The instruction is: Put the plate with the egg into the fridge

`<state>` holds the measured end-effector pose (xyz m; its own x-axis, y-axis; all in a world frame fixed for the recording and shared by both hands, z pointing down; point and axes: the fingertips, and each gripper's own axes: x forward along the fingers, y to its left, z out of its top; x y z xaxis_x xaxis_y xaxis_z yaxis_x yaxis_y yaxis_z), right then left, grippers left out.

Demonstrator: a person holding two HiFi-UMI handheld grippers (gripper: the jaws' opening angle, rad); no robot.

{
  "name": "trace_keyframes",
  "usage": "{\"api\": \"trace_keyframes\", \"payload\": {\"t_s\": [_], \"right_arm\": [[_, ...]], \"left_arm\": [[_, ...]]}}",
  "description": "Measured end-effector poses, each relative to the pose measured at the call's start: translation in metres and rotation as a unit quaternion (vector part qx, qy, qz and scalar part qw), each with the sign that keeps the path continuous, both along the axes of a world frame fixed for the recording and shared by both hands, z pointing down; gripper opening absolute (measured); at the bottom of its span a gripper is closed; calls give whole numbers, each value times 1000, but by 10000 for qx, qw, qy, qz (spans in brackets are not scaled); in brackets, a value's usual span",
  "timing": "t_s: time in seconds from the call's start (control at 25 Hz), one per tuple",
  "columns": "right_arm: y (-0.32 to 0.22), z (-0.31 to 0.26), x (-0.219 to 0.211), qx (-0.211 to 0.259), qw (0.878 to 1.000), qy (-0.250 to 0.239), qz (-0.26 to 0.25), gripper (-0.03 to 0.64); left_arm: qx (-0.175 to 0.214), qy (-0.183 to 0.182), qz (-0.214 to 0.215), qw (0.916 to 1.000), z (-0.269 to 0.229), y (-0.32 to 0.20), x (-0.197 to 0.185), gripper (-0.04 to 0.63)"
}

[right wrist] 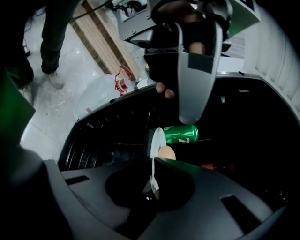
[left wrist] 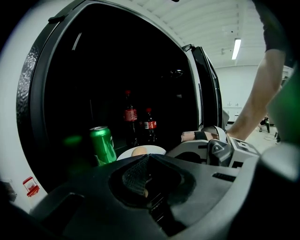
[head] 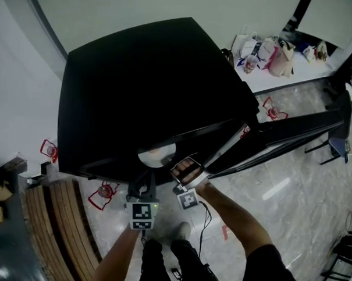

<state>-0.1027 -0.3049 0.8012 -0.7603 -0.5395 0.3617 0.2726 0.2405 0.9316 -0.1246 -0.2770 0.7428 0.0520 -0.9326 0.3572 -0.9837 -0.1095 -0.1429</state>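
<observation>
I see the fridge (head: 149, 89) as dull black on top. The plate (left wrist: 157, 150) looks smooth, glossy white, the egg (left wrist: 139, 151) matt. The green can (left wrist: 103, 144) is shiny metal. The floor (head: 290, 194) is polished, marble-look tile and the bench (head: 56, 219) slatted wood. My left gripper (left wrist: 147, 161) is matt grey plastic, its fingers (left wrist: 135, 174) rough-textured.

The fridge (head: 154, 95) is glossy black, the plate (left wrist: 157, 150) is white, the egg (left wrist: 138, 152) pale tan, the soda can (left wrist: 103, 144) bright green and the cola bottles (left wrist: 130, 115) dark with red labels, while the floor (head: 302, 192) is pale grey marbled tile and the wooden slats (head: 55, 231) at lower left are brown.
</observation>
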Motion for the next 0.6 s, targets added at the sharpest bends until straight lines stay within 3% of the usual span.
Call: {"api": "trace_keyframes", "payload": {"t_s": [0.24, 0.6], "right_arm": [[1, -2, -2, -265, 9995, 49, 139, 99], [13, 6, 12, -382, 9986, 296, 207, 141]], "left_arm": [[-99, 67, -47, 9999, 7, 3, 3, 9], [-227, 103, -121, 9996, 10, 15, 0, 9]]}}
